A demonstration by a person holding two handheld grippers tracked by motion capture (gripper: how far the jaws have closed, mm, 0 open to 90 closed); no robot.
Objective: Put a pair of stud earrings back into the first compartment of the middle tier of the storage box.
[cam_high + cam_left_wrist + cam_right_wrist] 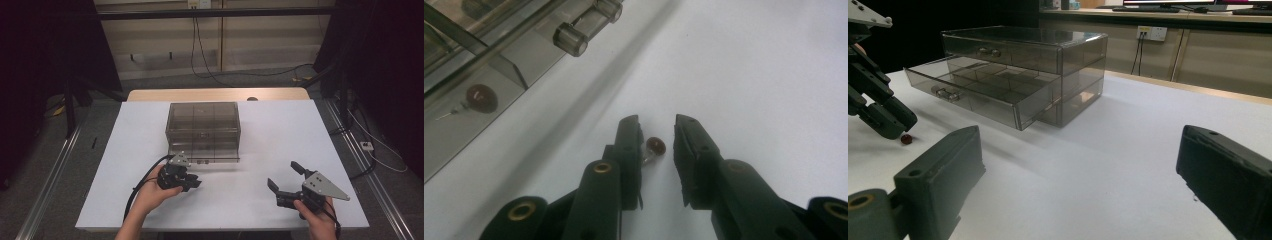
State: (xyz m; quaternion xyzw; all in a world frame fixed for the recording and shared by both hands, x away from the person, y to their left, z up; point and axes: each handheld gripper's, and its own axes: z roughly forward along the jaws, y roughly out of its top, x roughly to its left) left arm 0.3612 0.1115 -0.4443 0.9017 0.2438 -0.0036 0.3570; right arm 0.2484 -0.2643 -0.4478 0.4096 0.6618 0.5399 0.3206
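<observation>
a small dark-red round-headed pin lies on the white table, near the open drawer

Left gripper narrowed, right gripper wide.

Bench: matt white, smooth surface. Drawer box: glossy, smoke-tinted transparent plastic. Between the matt black plastic fingers lies a pin with a glossy dark-red head.

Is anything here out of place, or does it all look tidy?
One thing: a small dark red pin lies loose on the white table, between the left gripper fingers, while another sits inside the clear drawer box. Its middle drawer is pulled out. Nothing looks spilled or broken.
</observation>
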